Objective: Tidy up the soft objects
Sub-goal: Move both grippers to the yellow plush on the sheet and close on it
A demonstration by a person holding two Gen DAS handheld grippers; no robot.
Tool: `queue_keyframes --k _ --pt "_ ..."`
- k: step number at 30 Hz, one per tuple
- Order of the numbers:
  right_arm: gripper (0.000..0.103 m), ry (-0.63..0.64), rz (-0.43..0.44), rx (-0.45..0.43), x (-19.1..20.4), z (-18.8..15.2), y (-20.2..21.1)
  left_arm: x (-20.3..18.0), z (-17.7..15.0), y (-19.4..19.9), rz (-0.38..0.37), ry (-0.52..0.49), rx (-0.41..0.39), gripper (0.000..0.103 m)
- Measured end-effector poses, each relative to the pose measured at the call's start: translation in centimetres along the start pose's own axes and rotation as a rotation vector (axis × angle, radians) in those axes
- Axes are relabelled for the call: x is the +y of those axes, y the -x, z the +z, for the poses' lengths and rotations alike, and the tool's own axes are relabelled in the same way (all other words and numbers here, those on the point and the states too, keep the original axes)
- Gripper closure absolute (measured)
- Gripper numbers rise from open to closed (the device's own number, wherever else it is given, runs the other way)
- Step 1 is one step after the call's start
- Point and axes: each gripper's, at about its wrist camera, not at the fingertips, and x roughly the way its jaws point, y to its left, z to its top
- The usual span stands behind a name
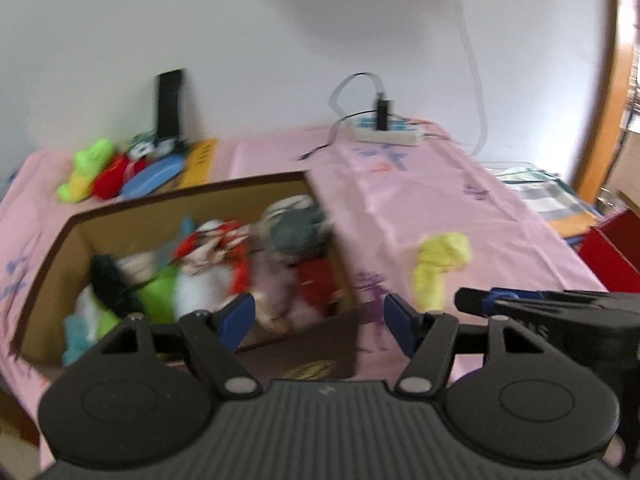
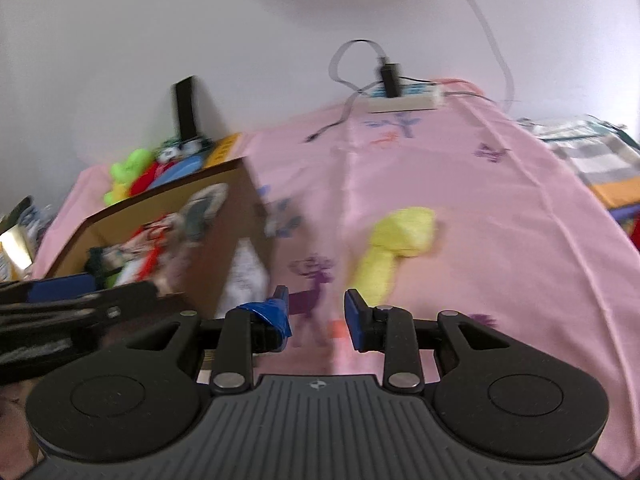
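I am looking along the right gripper (image 2: 316, 312), whose jaws are standing narrowly apart with nothing between them. The yellow soft toy (image 2: 394, 248) is lying on the pink cloth (image 2: 500, 220) of the desk, just ahead of the jaws and a little to their right, not touching them. It looks like limp plush or cloth: light, squashy, unlikely to slip or break, but likely to fold and dangle. I am judging the thick bunched upper end the best place to pinch, since the thin lower end may sag out of the jaws.

The left gripper (image 1: 318, 320) is hovering with wide, empty jaws over the near right corner of the cardboard box (image 1: 192, 196), which is already heaped with soft things. From there the yellow soft toy (image 1: 438, 268) is sitting to the right of the jaws, outside the box.
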Motion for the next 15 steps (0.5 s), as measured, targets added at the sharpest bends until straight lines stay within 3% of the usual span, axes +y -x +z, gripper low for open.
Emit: queue_keyframes --k 9,15 --pt "0.090 -0.093 -0.011 0.015 -5.1 0.8 -1.4 -6.5 -0.7 -1.9 -0.183 -0.168 -0.052 0.037" --pt "0.090 -0.107 0.014 0.018 -6.9 2.6 -2.4 -8.7 -0.6 -6.1 -0.218 -0.217 -0.046 0.037"
